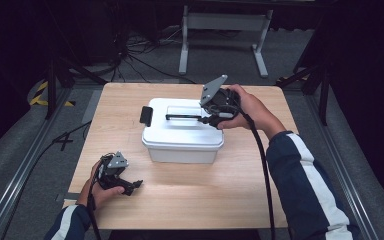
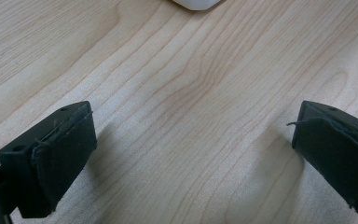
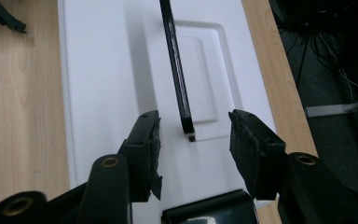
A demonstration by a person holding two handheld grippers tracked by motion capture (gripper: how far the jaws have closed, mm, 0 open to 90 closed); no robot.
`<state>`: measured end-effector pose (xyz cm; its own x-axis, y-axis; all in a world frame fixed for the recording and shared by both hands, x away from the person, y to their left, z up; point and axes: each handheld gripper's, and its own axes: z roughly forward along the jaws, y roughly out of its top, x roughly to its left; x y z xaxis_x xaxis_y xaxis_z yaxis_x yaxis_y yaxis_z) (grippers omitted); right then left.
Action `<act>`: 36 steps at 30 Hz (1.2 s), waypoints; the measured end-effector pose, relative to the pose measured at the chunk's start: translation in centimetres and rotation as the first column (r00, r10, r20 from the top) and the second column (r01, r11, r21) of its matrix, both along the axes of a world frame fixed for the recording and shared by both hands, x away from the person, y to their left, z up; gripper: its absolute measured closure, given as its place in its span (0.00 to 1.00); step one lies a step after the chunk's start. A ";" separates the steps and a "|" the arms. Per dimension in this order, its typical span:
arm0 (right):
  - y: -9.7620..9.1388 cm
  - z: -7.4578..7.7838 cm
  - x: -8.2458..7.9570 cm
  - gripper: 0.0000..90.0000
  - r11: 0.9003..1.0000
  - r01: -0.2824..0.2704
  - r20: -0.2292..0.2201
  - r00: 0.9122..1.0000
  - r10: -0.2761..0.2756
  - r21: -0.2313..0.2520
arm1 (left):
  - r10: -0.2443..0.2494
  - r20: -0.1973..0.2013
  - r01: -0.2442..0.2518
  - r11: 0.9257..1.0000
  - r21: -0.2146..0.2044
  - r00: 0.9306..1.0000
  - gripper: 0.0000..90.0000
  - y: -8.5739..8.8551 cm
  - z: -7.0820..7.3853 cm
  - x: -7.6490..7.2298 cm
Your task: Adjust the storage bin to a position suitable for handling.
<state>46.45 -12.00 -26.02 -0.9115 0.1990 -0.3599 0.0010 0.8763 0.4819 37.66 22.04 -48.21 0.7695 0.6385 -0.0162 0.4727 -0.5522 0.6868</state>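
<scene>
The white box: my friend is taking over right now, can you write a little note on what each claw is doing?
Left claw: open, empty, low over the bare table near the front left.
Right claw: open, over the white box, its jaws either side of the end of the black handle on the lid.
Done: the lid looks closed, side latch in place.
Left: probably close on the handle; nothing is gripped yet.

Wooden table (image 1: pixel 190 190) with one box.
A white lidded box (image 1: pixel 182 131) sits near its middle, toward the far edge.
</scene>
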 end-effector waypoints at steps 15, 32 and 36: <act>4.9 -1.6 1.3 0.77 0.991 -0.024 -0.021 1.000 0.021 -0.130 | 0.004 -0.001 -0.004 1.000 0.000 1.000 0.00 0.0 0.0 0.0; 6.7 -2.1 1.6 0.94 0.982 -0.037 -0.011 0.999 0.036 -0.187 | 0.003 -0.001 -0.003 1.000 0.001 1.000 0.00 0.0 0.0 0.0; 6.6 -2.1 1.5 0.94 0.984 -0.026 -0.005 1.000 0.026 -0.174 | 0.001 -0.005 -0.001 1.000 -0.001 1.000 0.00 0.0 0.0 0.0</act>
